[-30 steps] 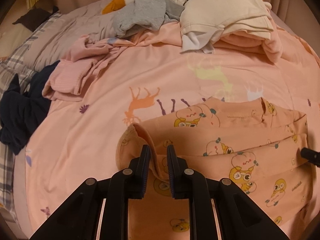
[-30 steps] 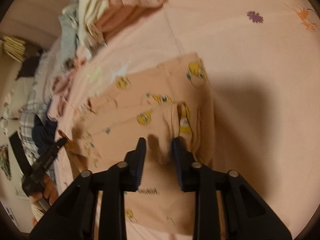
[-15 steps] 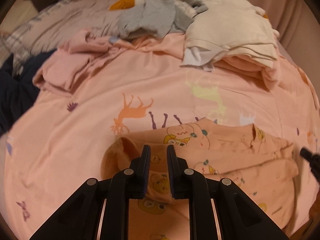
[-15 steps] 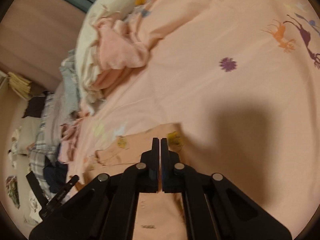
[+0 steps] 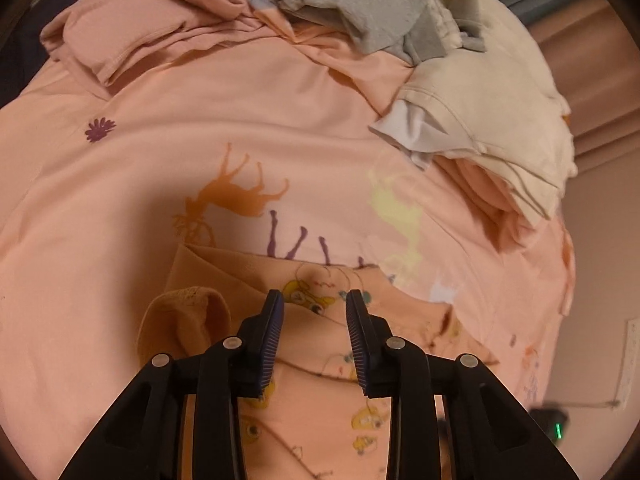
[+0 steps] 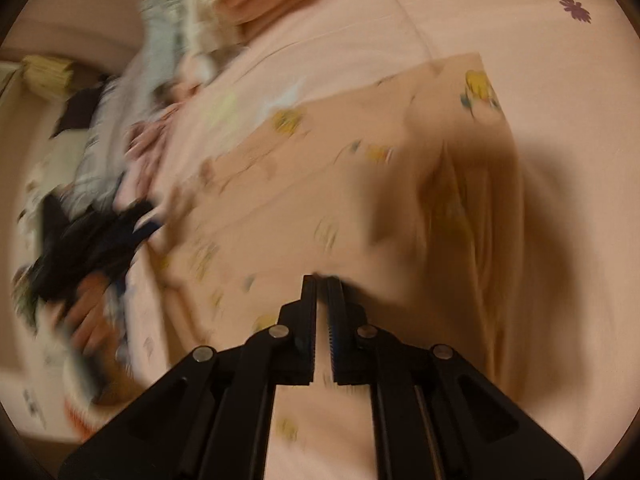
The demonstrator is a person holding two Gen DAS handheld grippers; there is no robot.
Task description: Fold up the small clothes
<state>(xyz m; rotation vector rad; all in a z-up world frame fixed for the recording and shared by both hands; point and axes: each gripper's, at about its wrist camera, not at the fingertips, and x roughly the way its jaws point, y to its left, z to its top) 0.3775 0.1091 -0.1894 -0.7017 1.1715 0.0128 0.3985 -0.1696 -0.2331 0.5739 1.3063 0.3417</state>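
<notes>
Where it lies folded on the bed's smooth pink sheet (image 5: 200,140), the soft duck-print shirt (image 5: 320,380) shows a rolled cuff; left gripper (image 5: 314,304) jaws, earlier pinching it, are opening above it. Right gripper (image 6: 321,280), earlier parted, is now clenched, seemingly empty.

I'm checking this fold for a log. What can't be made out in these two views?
- Right wrist view: motion blur smears the printed garment; whether the shut right gripper pinches cloth is unclear.
- Left wrist view: the opening left gripper covers the garment's near part; the lower frame edge crops the rest.
- Right wrist view: the hand at left is blurred.
</notes>
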